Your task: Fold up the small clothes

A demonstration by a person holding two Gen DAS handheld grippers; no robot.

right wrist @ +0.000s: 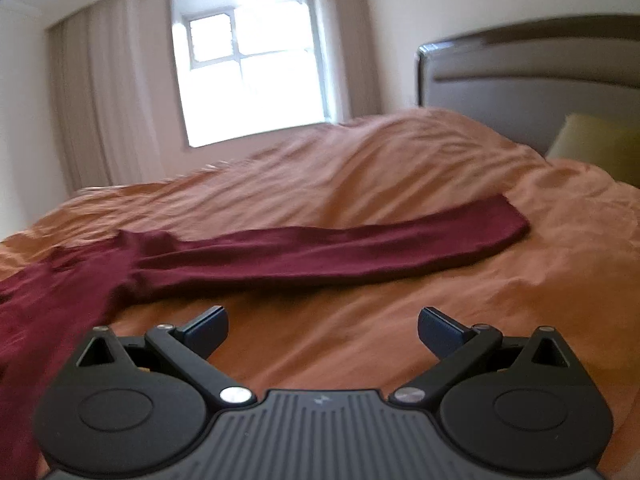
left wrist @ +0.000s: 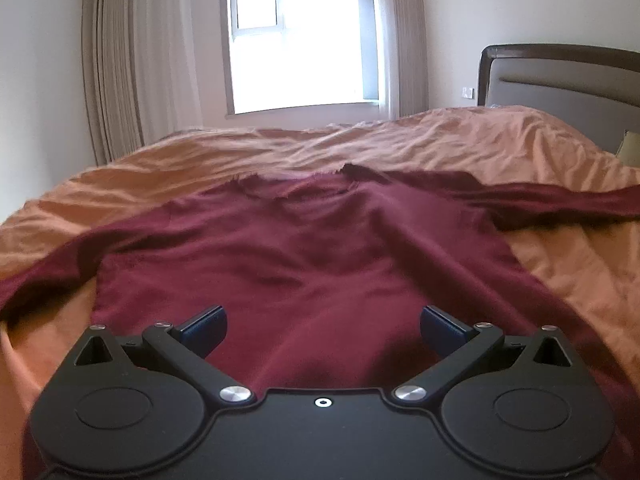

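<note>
A dark red long-sleeved top lies spread flat on the orange bedspread, neckline away from me and sleeves out to both sides. My left gripper hovers open over the lower part of its body, nothing between the fingers. In the right wrist view the same top fills the left edge, and its right sleeve stretches out straight to the right across the bed. My right gripper is open above bare bedspread, just in front of that sleeve and not touching it.
A padded headboard with a dark wooden frame stands at the right, with a yellow-green pillow below it. A bright window and beige curtains are beyond the far side of the bed. The bedspread is wrinkled.
</note>
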